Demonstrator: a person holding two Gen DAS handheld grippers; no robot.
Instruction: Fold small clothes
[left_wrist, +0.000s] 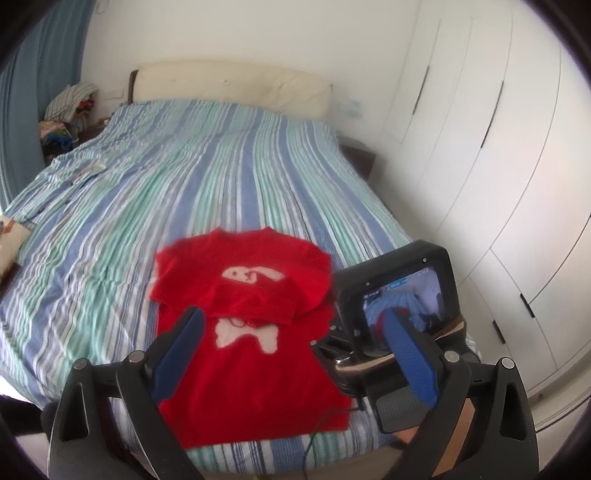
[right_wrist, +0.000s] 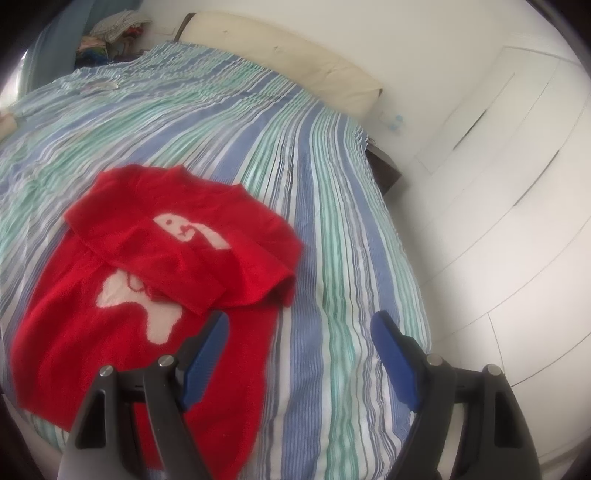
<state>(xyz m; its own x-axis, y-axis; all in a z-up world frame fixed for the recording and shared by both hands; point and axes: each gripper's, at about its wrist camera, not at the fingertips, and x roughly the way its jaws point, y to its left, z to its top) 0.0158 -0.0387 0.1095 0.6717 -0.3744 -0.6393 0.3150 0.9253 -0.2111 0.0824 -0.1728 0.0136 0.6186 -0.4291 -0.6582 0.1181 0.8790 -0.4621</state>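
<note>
A: What is on the bed?

B: One red sweater. It looks soft and fuzzy, like knitted wool. It lies flat on the near part of the bed, close to the near edge. The cover is thin cloth with long blue, green and white stripes.

A: Which way does the sweater point?

B: Its long side runs from near to far. The neck end is at the far side and the bottom edge is near. The top part is folded over the middle, so the far half is thicker. There is one white picture on the front, and the fold cuts it into two white patches.

A: How many tools are there?

B: Two. Each has two dark arms with blue bumpy pads. The left tool is spread wide with nothing between its pads. It hangs over the near part of the sweater. The right tool is spread wide too and grips nothing. Its left pad is over the sweater's right edge and its right pad is over the stripes.

A: Anything else?

B: White smooth wardrobe doors on the right, and one cream headboard at the far end.
</note>
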